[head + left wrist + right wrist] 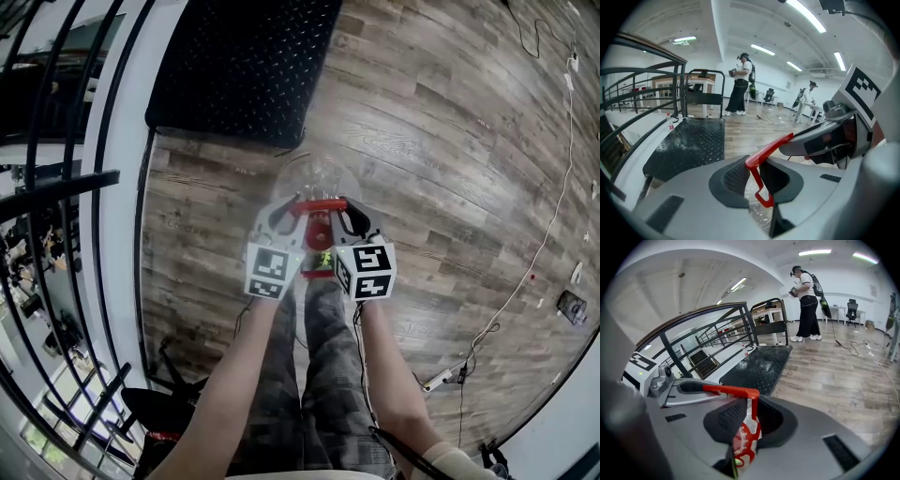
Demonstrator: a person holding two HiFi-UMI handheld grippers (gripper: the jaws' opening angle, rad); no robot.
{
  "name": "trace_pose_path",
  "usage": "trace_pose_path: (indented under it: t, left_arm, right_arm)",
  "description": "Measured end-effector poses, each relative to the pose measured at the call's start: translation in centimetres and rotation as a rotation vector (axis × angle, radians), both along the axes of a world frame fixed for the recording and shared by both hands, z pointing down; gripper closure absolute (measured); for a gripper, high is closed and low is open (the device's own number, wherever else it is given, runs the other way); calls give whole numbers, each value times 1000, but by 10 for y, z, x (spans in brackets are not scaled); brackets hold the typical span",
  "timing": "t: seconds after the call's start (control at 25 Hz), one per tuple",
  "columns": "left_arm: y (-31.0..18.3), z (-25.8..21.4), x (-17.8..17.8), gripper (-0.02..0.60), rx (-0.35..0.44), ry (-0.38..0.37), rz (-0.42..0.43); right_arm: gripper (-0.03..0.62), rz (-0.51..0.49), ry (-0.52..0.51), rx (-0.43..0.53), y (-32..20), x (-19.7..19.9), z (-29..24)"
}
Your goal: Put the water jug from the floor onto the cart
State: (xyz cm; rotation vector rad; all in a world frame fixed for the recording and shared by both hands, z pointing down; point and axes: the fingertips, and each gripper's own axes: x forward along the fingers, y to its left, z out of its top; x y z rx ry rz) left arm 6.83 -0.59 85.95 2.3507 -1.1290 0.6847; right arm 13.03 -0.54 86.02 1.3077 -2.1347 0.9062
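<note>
Wooden plank floor (450, 141) carries a black diamond-plate cart platform (244, 66). Left gripper (758, 180) and right gripper (749, 416) both pinch the red plastic handle (317, 205) of the clear water jug (314, 173).

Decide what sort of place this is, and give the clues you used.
Probably a big open-plan lab or office hall, not a home: strip lights run overhead, an office chair stands by the far wall, a flatbed cart sits on the plank floor, and cables trail across it.

Grey left tool (286, 211) and right tool (347, 214), black mesh pads (736, 176), white black-patterned marker cubes (272, 269), camouflage trousers (323, 375)
</note>
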Motion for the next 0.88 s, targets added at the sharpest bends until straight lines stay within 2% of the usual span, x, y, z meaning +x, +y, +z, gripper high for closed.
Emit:
trace_pose_path:
  t: [0.36, 0.88]
  left_arm:
    - [-6, -60, -13, 514, 37, 5, -6]
    - [-20, -212, -38, 514, 82, 26, -3]
  right_arm:
    - [528, -31, 0, 42, -7, -13, -63]
    - [530, -31, -18, 71, -20, -39, -215]
